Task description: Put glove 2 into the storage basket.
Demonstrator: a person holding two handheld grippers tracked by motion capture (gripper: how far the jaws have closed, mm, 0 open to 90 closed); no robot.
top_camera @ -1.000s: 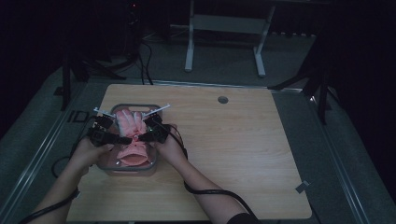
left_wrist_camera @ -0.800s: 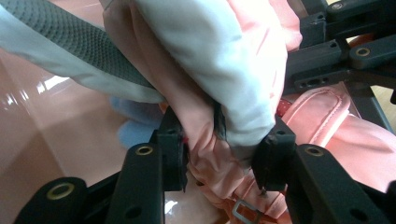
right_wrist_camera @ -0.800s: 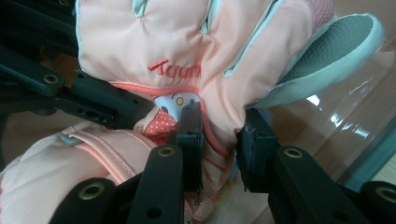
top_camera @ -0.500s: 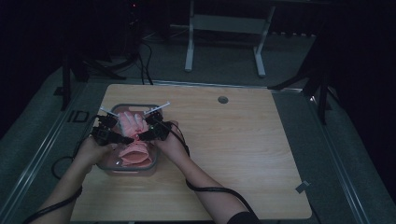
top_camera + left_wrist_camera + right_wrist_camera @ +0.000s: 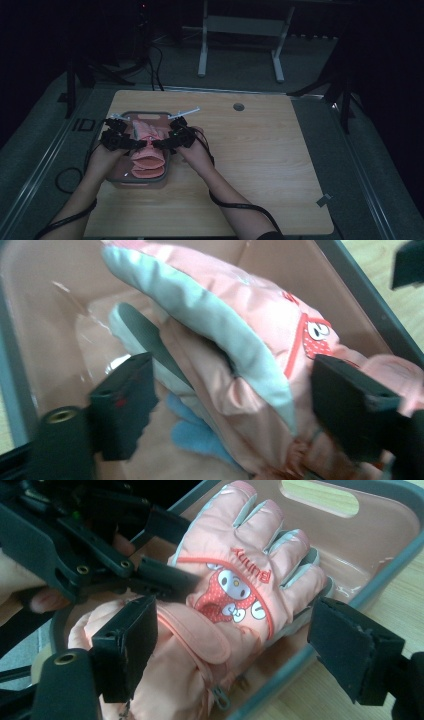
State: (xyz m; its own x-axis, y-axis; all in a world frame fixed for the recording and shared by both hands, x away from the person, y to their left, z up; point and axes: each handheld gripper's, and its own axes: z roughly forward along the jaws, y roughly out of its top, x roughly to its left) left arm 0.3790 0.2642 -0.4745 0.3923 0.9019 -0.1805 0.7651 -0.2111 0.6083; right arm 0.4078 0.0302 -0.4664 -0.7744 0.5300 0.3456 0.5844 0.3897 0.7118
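Wooden table (image 5: 260,165) is carrying a pink, grey-rimmed tray (image 5: 150,116) near its left edge, where pink gloves (image 5: 148,150) are lying piled inside. The left gripper (image 5: 141,145) and right gripper (image 5: 159,144) are hovering over them, tips facing, jaws just having been opening, released, gloves lying between unpinched.

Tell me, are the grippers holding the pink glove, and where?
No. Both grippers have just been opening: left gripper and right gripper straddle the pink padded glove without pressing it.
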